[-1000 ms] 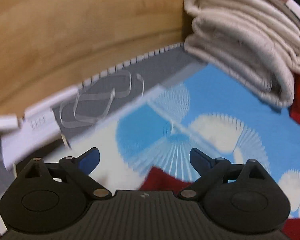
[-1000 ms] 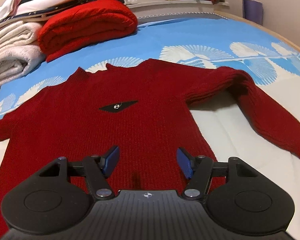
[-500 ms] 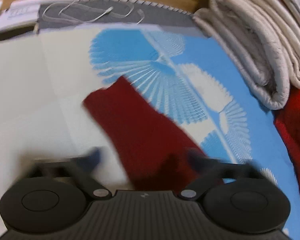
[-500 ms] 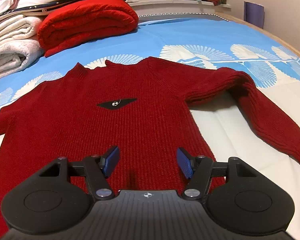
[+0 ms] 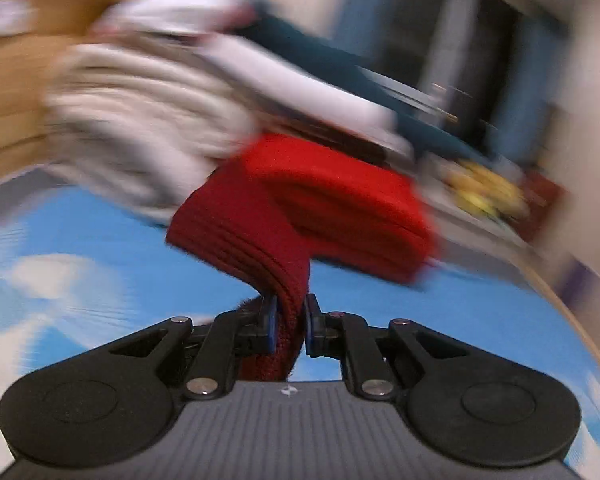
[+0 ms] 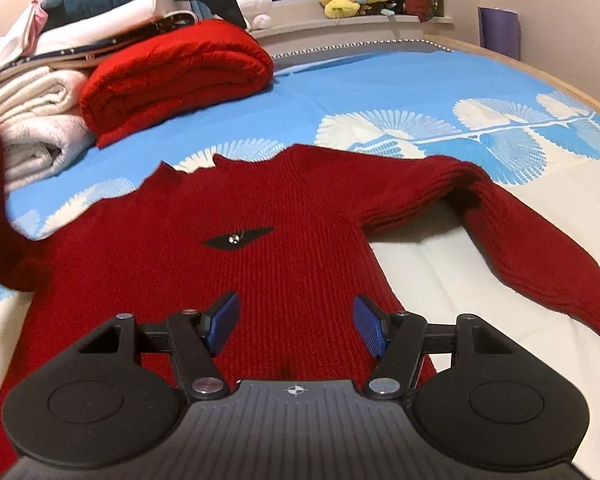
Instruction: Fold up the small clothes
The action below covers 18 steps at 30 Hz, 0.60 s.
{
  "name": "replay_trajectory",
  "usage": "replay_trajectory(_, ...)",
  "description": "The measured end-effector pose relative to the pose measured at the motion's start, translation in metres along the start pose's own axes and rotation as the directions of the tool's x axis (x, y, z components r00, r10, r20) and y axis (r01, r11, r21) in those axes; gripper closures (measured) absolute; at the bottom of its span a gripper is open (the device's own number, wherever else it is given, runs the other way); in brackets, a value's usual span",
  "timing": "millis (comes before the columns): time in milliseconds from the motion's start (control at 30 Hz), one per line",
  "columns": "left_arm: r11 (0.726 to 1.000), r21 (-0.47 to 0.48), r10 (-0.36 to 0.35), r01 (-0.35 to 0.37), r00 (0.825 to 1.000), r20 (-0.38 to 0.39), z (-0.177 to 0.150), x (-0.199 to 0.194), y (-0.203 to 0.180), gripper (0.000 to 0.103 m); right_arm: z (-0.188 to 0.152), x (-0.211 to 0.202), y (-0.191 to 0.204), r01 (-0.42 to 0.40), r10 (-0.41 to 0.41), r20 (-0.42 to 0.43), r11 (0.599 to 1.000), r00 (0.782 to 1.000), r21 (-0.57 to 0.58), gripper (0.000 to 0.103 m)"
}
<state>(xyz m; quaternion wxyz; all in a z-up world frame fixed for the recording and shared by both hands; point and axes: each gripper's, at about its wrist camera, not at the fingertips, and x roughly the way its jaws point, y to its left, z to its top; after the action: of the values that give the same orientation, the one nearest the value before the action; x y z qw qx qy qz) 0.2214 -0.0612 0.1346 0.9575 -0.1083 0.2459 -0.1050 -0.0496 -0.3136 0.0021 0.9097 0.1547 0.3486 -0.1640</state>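
While pinched, the sleeve (image 5: 240,232) fills the left tool (image 5: 289,326).

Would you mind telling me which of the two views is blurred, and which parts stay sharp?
Left wrist view: background streaked with motion blur, only the left hand-held gripper and the sleeve it clamps stay fairly sharp. Right wrist view: crisp throughout, sweater ribs legible, edges bent by fisheye.

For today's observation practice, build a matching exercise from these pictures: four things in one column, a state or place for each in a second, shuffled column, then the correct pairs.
Things
1. left gripper
2. right gripper
3. dark red knitted sweater
4. bright red folded knit

States or places
A. spread flat on the blue patterned bed cover
B. open above the sweater's body
C. shut on a dark red ribbed cuff
D. beside the cream folded blankets

Pairs: 1-C, 2-B, 3-A, 4-D
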Motion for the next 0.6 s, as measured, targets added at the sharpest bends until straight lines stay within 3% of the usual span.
replay_trajectory(33,0.996,0.028,-0.084,0.085,0.996,-0.042,-0.016,0.007,-0.032,0.085,0.0,-0.001,0.0,-0.003,0.003,0.001,1.0,1.0,0.004,0.038)
replay_trajectory(67,0.983,0.046,-0.173,0.179,0.98,-0.1,-0.035,0.015,-0.058,0.064,0.001,-0.003,-0.001,-0.007,0.007,0.001,1.0,1.0,0.009,0.038)
replay_trajectory(100,0.95,0.077,-0.283,0.303,0.938,-0.201,-0.061,0.024,-0.087,0.026,0.001,-0.004,-0.002,-0.014,0.014,0.001,1.0,1.0,0.013,0.038)
replay_trajectory(133,0.925,0.106,-0.323,0.365,0.902,-0.287,-0.084,0.03,-0.108,0.014,0.001,-0.004,-0.003,-0.018,0.018,0.0,1.0,1.0,0.017,0.038)
replay_trajectory(167,0.915,0.14,-0.315,0.378,0.887,-0.339,-0.107,0.032,-0.124,0.008,0.001,-0.005,-0.004,-0.022,0.022,-0.002,1.0,1.0,0.02,0.038)
replay_trajectory(267,0.894,0.247,-0.25,0.373,0.874,-0.416,-0.155,0.025,-0.137,0.008,0.002,-0.009,-0.009,-0.035,0.035,-0.002,0.999,0.999,0.027,0.038)
replay_trajectory(300,0.902,0.248,-0.221,0.354,0.871,-0.438,-0.165,0.022,-0.126,0.008,0.002,-0.01,-0.011,-0.038,0.038,-0.001,0.999,0.999,0.033,0.038)
replay_trajectory(367,0.928,0.241,-0.157,0.285,0.883,-0.442,-0.172,0.012,-0.096,0.006,0.004,-0.012,-0.016,-0.046,0.046,0.0,0.998,0.999,0.05,0.038)
replay_trajectory(467,0.956,0.284,0.045,0.069,0.925,-0.377,-0.17,-0.01,-0.041,0.003,0.006,-0.014,-0.023,-0.067,0.067,0.006,0.993,0.998,0.099,0.038)
replay_trajectory(533,0.942,0.316,0.215,-0.114,0.926,-0.309,-0.165,-0.027,-0.007,0.003,0.007,-0.016,-0.025,-0.107,0.105,0.022,0.984,0.994,0.141,0.038)
replay_trajectory(600,0.926,0.315,0.296,-0.207,0.916,-0.271,-0.161,-0.033,0.023,0.002,0.008,-0.015,-0.024,-0.142,0.138,0.035,0.974,0.99,0.176,0.038)
